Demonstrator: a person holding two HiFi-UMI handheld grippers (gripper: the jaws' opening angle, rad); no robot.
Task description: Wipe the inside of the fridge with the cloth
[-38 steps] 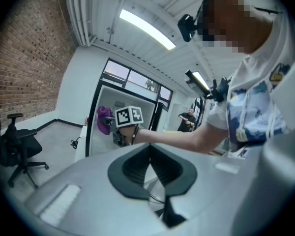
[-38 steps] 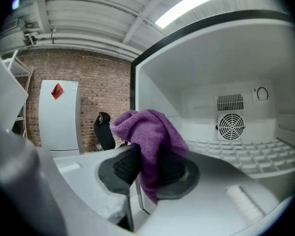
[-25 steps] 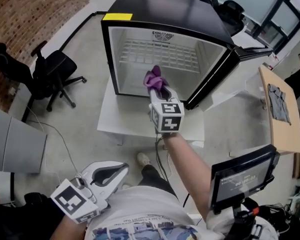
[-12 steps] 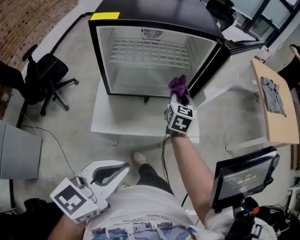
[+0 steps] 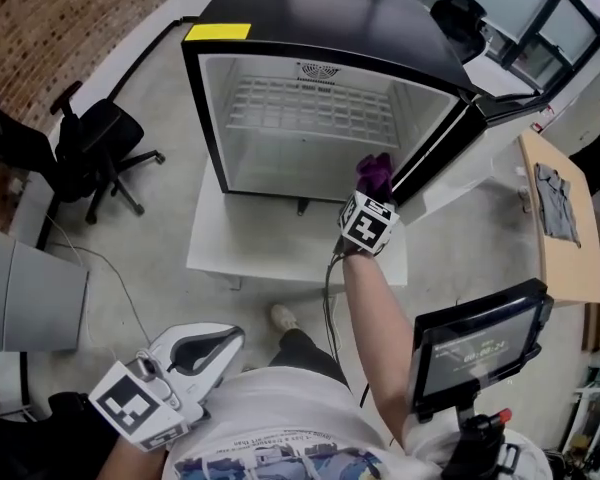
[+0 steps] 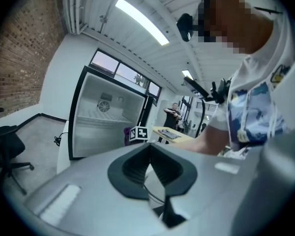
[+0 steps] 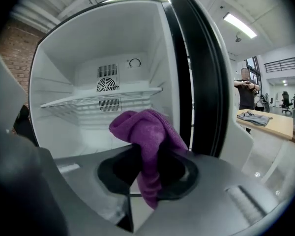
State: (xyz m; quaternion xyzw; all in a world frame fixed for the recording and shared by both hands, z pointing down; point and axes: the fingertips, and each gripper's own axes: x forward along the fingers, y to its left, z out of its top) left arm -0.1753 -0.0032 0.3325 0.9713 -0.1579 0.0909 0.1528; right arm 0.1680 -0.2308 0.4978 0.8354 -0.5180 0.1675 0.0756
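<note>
Bright ceiling strip-light; fisheye-warped edges

The right gripper (image 5: 373, 192) has carried the cloth (image 5: 374, 171) from the middle of the fridge (image 5: 310, 8) opening across to its right edge, beside the door (image 5: 435, 153).

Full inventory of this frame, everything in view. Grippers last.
fridge: 1, black outside, white inside, door open, on stand
wire shelf: 1, white, inside fridge
label: 1, yellow, fridge top, front left corner
stand: 1, white, under fridge
cloth: 1, purple, at fridge opening, near door
office chair: 1, black, left of fridge
table: 1, wooden, far right
fabric: 1, grey, on table
screen: 1, dark, lower right
right gripper: fingers shut on cloth
left gripper: fingers together, empty, low left
</note>
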